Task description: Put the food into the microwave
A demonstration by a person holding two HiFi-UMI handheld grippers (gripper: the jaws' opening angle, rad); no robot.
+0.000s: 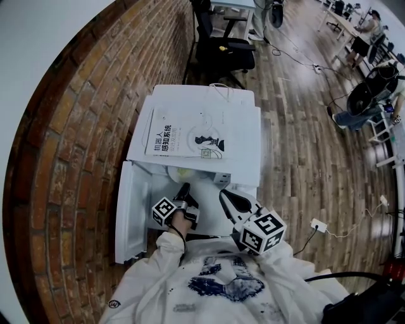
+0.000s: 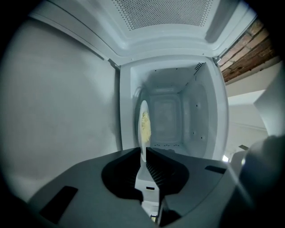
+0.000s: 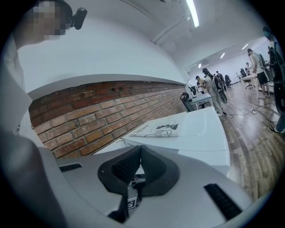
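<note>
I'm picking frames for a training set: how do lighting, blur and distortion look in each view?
Head view: strong fisheye, the brick wall bows, evenly lit. Left gripper view: dim and bluish inside the microwave, soft blur at lower right. Right gripper view: ceiling light glares, straight edges curve.

You're in a white long-sleeved sweatshirt with a blotchy dark blue print across the chest, and a small round dark logo low on the left sleeve. A thin black cord curves along your left cuff. The left tongs are black at the tips with a grey body, and carry a cube with black-and-white square markers. The right tongs are built the same, with their own marker cube. Up close the shell is smooth grey moulded plastic with dark rectangular slots, and the ribbed black pads sit in a rounded black recess.
</note>
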